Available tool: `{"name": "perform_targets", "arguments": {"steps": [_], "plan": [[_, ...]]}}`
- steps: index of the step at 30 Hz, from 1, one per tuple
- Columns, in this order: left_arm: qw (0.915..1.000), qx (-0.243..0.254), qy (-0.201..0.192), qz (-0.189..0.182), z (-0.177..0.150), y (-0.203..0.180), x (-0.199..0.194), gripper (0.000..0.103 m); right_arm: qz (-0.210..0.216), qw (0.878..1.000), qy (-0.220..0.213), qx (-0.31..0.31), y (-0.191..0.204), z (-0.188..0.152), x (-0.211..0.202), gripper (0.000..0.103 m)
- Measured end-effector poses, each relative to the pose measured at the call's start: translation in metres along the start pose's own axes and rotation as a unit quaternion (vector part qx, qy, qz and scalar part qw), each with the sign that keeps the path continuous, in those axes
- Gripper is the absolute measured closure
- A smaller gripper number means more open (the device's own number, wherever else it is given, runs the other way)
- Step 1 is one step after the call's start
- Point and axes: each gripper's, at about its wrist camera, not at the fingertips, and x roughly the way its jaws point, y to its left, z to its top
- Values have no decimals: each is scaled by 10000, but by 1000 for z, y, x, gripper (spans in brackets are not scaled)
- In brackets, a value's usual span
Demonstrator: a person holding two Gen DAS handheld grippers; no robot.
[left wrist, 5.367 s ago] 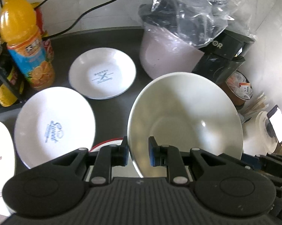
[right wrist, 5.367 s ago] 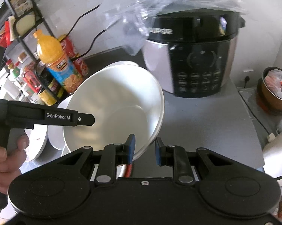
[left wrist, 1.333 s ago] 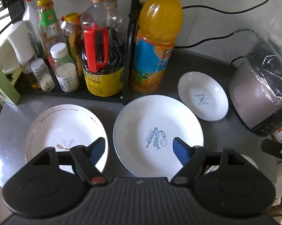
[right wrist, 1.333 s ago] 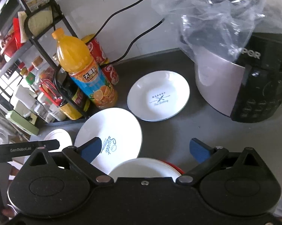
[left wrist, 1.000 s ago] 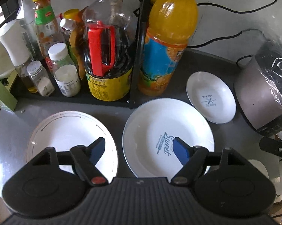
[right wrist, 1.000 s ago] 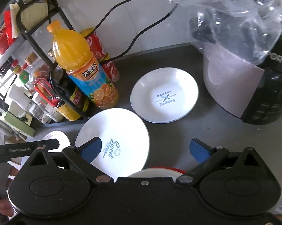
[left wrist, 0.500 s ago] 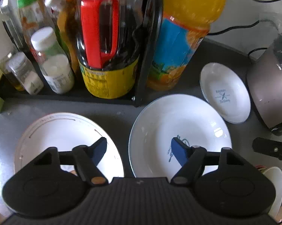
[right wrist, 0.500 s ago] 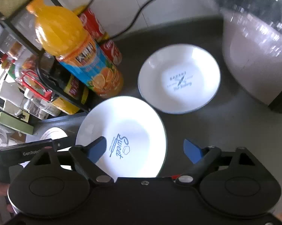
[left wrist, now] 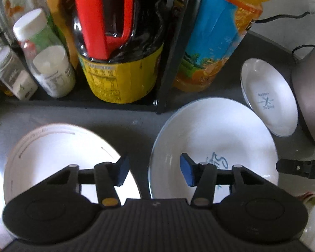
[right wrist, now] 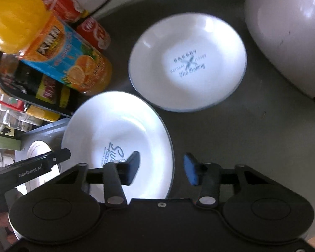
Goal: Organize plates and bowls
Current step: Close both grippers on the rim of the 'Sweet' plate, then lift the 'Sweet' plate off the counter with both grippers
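A large white "Sweet" plate [left wrist: 216, 134] lies on the dark counter; it also shows in the right wrist view [right wrist: 119, 126]. My left gripper [left wrist: 153, 171] is open, its jaws either side of this plate's left rim. My right gripper [right wrist: 161, 169] is open, its jaws either side of the plate's right rim. A smaller white "Bakery" plate [right wrist: 188, 63] lies behind it, also in the left wrist view [left wrist: 268, 96]. A third white plate [left wrist: 59, 147] lies at the left.
An orange juice bottle [left wrist: 218, 33] and a rack of sauce bottles [left wrist: 119, 42] stand right behind the plates. Red cans [right wrist: 84, 19] stand by the wall. A rice cooker [right wrist: 287, 31] stands at the right. A white bowl's rim [left wrist: 314, 226] shows at the lower right.
Both grippers have moved down and forward onto the large plate from opposite sides. Their jaws have narrowed a little but stay open.
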Motion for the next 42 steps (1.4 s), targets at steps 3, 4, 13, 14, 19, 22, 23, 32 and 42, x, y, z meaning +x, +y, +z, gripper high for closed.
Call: {"name": "perform_targets", "arguments": {"steps": [3,4,13,14,19,22,23,32,42], "plan": [[9997,-150,176,-86,4,4,7,65,-98,9998,145,24,-1,1,9,62],[9996,-149,212,-68,5,5,9,67,-140,9997,177,9,-1,2,11,62],[9970,-410,616,-245,7,16,24,77,-164,9987,480,93,-2,1,25,72],[9966,-417,664,-263,7,16,25,78,-162,9986,503,91,-2,1,26,72],[9964,-396,700,-284,3,13,26,86,-113,9982,553,200,-6,1,31,88],[9967,-421,623,-312,2,13,24,87,-164,9985,503,157,-5,0,31,90],[9971,-370,594,-294,1,12,23,88,-177,9987,473,100,-5,-1,30,90],[9991,-247,301,-166,1,8,7,89,-161,9998,74,-133,1,-4,13,93],[9974,299,-234,-611,2,-15,-34,103,-26,9977,-147,-656,24,-10,1,96]]}}
